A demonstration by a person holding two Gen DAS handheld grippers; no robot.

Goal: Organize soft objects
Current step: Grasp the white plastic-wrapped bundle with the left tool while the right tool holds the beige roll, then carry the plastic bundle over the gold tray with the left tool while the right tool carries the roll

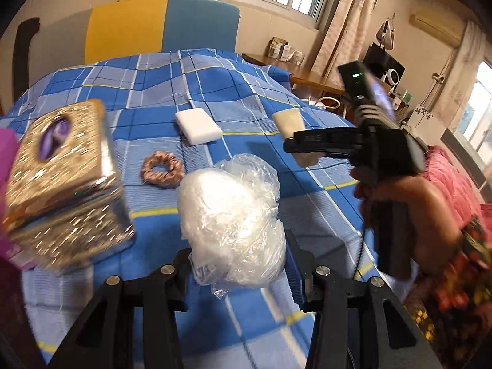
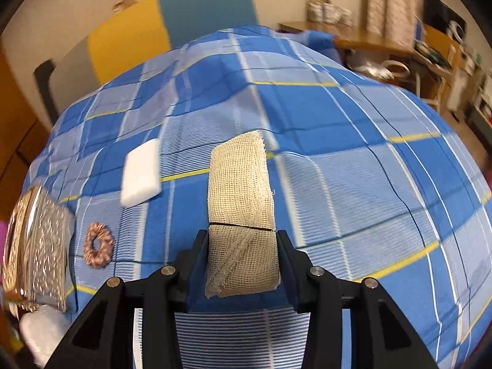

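Left claw (image 1: pixel 238 264) clamped on the bag (image 1: pixel 233 221); right claw (image 2: pixel 243 255) clamped on the gauze (image 2: pixel 240 203), probably lifted; box (image 1: pixel 61 178) left of both; carry with steady grip.

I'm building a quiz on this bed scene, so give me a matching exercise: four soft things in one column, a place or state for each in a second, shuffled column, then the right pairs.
Things:
1. plastic bag of white stuffing
2. gauze pad
3. pink scrunchie
4. white sponge block

Place or state:
A. lying flat on the blue plaid bedspread, apart from both grippers, rectangular
B. between the jaws of the right gripper
C. ring-shaped, lying beside the glittery box
D. between the jaws of the left gripper

Pairs: 1-D, 2-B, 3-C, 4-A
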